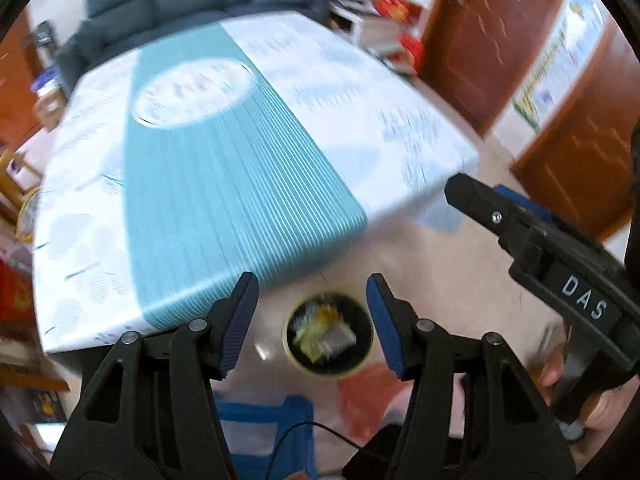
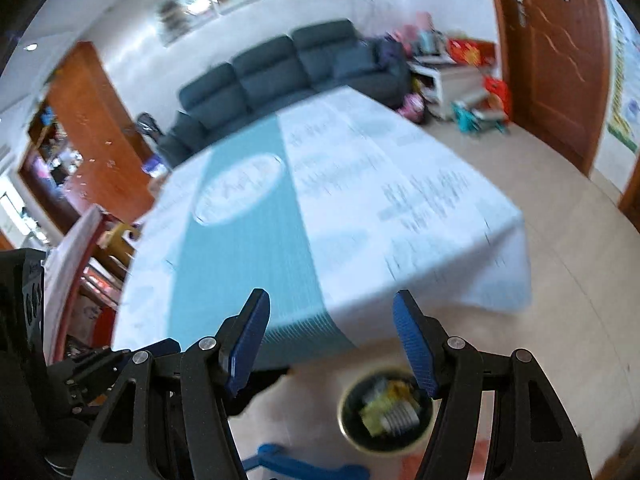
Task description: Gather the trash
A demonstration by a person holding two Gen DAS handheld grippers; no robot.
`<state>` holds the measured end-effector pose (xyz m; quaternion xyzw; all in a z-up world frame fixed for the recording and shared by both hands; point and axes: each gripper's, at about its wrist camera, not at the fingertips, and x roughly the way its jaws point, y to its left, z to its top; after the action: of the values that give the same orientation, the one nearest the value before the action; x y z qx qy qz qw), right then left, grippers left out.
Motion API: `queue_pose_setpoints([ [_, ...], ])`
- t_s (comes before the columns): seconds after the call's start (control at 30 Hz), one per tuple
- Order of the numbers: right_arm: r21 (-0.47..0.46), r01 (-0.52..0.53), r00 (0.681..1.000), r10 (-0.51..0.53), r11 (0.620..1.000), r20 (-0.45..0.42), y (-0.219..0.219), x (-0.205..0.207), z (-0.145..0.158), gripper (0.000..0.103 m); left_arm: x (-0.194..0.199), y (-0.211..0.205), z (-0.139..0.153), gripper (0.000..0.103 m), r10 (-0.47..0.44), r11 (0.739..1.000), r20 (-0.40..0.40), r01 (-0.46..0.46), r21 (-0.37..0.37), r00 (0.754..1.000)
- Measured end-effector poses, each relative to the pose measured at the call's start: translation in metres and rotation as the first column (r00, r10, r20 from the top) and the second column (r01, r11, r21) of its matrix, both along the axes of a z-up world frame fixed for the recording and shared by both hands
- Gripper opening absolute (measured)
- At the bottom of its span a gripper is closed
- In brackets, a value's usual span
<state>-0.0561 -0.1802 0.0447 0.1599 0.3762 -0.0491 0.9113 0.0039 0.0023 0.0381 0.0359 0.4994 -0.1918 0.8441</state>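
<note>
Between the left gripper fingers, nothing gripped: blue pads spread, jaws released. Right gripper same, pads apart and empty. Seen through both gaps, down on the floor: a round bin with a black liner and pale rim, mouth facing up. Trash sits inside it, a crumpled yellow-green wrapper and a white ribbed piece, blurred; long axis of the pieces can't be read. Both grippers pitched down over the near edge of the table, which has a white cloth with a teal stripe and is bare apart from a round print. Right gripper body enters the left view from the right, with a hand on its grip. Dark sofa stands past the table's far end.
</note>
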Motion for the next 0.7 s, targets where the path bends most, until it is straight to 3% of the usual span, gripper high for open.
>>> queue_pose_setpoints([
  [0.23,-0.139,-0.137,0.987,0.146,0.981,0.062,0.019,0.005,0.042,0.065,-0.007,0.017,0.042,0.053,0.164,0.986,0.101,-0.16,-0.05,0.981],
  [0.47,-0.14,-0.192,0.976,0.204,0.971,0.075,0.023,-0.013,0.044,0.065,-0.02,0.017,0.031,0.058,0.247,0.969,0.077,-0.245,-0.033,0.966],
  [0.7,-0.14,-0.207,0.97,0.221,0.968,0.099,0.022,-0.018,0.042,0.065,-0.032,0.015,0.023,0.059,0.282,0.959,0.111,-0.278,-0.05,0.953],
])
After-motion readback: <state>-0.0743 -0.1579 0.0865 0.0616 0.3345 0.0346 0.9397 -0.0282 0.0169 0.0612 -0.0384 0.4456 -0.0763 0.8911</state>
